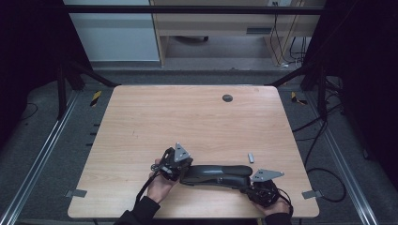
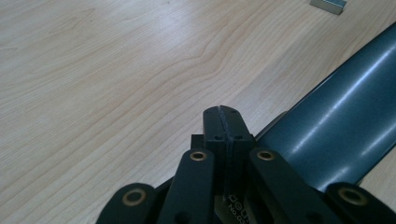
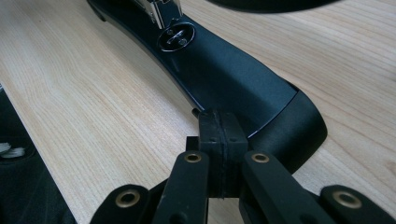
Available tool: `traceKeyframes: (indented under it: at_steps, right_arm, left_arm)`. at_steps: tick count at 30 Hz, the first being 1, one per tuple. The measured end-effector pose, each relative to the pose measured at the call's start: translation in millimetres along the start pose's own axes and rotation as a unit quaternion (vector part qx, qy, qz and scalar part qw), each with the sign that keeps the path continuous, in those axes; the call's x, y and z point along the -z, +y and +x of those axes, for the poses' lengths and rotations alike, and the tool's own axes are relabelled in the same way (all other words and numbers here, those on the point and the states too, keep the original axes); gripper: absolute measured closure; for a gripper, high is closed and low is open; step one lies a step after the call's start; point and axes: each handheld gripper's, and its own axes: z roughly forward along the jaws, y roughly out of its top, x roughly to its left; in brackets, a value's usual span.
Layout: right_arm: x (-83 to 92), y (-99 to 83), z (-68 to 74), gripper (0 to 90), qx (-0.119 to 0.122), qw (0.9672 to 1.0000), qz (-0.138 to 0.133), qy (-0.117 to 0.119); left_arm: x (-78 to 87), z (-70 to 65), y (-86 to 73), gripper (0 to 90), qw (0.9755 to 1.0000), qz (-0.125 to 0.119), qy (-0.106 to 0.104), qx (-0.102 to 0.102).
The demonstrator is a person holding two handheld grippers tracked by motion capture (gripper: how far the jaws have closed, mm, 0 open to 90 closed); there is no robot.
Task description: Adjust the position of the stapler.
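Black curved armrest pad (image 1: 217,175) lies near the tabletop's (image 1: 187,117) front edge between left gripper (image 1: 165,169) and right gripper (image 1: 256,190), both jaws closed, empty.

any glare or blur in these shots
High view: dim, dark surround, table evenly lit. Left gripper view: bright streaks of glare on the dark curved part, near links soft. Right gripper view: sheen on that part, far end blurred.
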Motion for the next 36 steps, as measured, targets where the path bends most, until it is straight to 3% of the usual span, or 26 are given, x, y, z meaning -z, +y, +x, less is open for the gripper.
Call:
traceKeyframes:
  at_steps: [5,10,15,17,22,28,31,32,33,36]
  right_arm:
    - [-0.4,0.0,-0.7,90.0,-0.003,1.0000,-0.003,-0.003]
    - [1.3,0.3,-0.3,90.0,-0.002,1.0000,-0.007,-0.002]
    - [7.8,0.5,0.6,90.0,-0.003,0.9995,-0.031,-0.002]
    - [11.1,0.3,-1.5,84.7,-0.002,0.9989,-0.046,-0.009]
    - [17.1,-0.8,-5.7,76.3,-0.014,0.9974,-0.065,-0.027]
    - [27.6,-5.2,-16.2,60.8,-0.029,0.9924,-0.102,-0.064]
    - [32.8,-7.0,-23.4,51.7,-0.045,0.9884,-0.115,-0.089]
    - [36.3,-8.1,-28.1,46.4,-0.058,0.9849,-0.120,-0.110]
    - [36.3,-8.1,-28.1,46.4,-0.058,0.9849,-0.120,-0.110]
    - [39.9,-10.1,-34.7,39.5,-0.076,0.9802,-0.121,-0.137]
  left_arm:
    - [1.6,-2.0,-2.5,89.6,1.0000,0.003,0.001,-0.008]
    - [2.8,-1.9,-3.7,89.4,0.9997,0.002,0.017,-0.018]
    - [14.7,1.9,-3.5,79.9,0.9994,-0.017,0.029,-0.009]
    - [21.6,3.2,-4.0,71.1,0.9990,-0.027,0.034,-0.008]
    - [36.6,4.0,-7.0,61.1,0.9975,-0.050,0.047,-0.015]
    - [46.1,1.0,-7.9,46.9,0.9969,-0.059,0.049,-0.019]
    - [49.9,-1.2,-6.9,40.1,0.9957,-0.067,0.061,-0.019]
    - [51.1,-1.4,-6.3,36.9,0.9958,-0.067,0.060,-0.018]
    - [52.1,-1.6,-5.9,36.9,0.9958,-0.069,0.057,-0.018]
    - [54.7,-3.9,-4.9,34.5,0.9955,-0.073,0.057,-0.022]
